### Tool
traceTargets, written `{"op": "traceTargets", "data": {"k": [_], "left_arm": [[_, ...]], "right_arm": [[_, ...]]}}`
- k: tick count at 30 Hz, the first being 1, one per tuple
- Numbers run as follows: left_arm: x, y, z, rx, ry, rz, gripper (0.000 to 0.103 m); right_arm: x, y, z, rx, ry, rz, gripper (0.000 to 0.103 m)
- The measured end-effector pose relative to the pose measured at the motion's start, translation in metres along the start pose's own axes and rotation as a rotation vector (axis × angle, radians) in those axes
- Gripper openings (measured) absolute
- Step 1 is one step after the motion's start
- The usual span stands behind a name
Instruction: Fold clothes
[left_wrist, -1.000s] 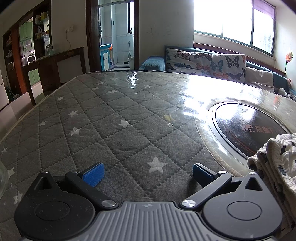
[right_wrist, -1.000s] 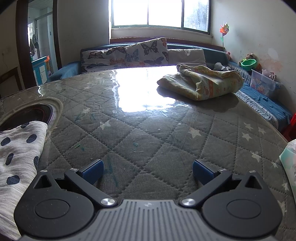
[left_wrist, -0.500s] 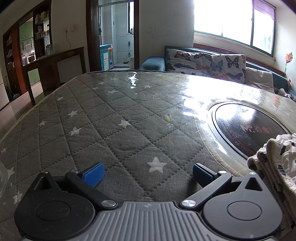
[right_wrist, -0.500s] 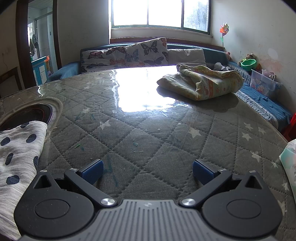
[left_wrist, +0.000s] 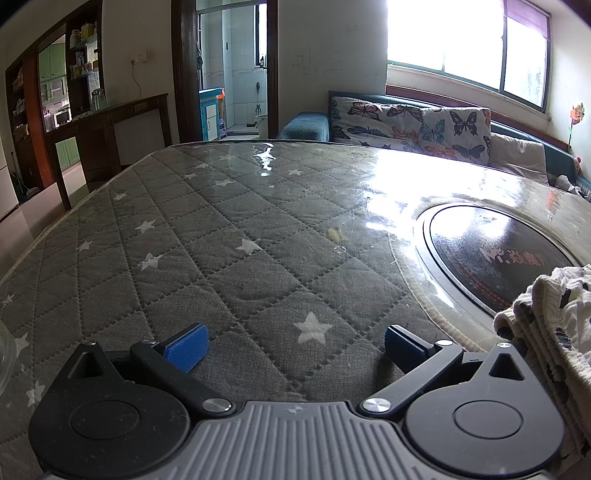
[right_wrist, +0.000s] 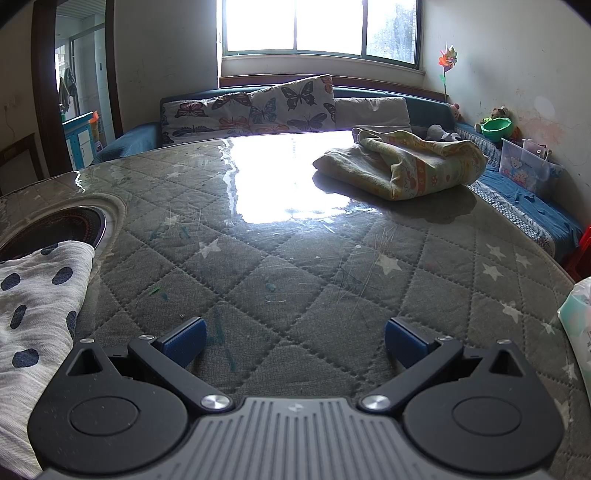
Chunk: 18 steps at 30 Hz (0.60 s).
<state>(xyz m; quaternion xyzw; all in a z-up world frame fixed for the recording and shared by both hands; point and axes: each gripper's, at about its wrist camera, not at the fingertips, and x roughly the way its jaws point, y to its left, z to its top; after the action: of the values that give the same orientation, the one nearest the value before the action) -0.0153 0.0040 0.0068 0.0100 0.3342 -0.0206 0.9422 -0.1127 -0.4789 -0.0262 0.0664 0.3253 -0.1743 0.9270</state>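
White dotted garment (right_wrist: 33, 306) lies at the left edge of the right wrist view, over the quilted counter (right_wrist: 295, 258); in the left view it sits lower right (left_wrist: 554, 321). Left hand-held gripper (left_wrist: 293, 341) and right hand-held gripper (right_wrist: 295, 338) both gape, holding nothing; a yellow blanket (right_wrist: 402, 162) lies upper right

Quilted table (right_wrist: 295, 266): dotted garment (right_wrist: 33, 295), blanket (right_wrist: 402, 166).

No visible change, views seemingly identical throughout
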Motion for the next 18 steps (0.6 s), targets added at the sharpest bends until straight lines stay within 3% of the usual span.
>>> {"op": "traceTargets", "data": {"k": [18], "left_arm": [[-0.0014,0.0001,0.0004,0.002,0.001,0.002,0.103]], "right_arm": [[-0.0006,-0.0002,-0.0002,0.003,0.0,0.0,0.103]]}}
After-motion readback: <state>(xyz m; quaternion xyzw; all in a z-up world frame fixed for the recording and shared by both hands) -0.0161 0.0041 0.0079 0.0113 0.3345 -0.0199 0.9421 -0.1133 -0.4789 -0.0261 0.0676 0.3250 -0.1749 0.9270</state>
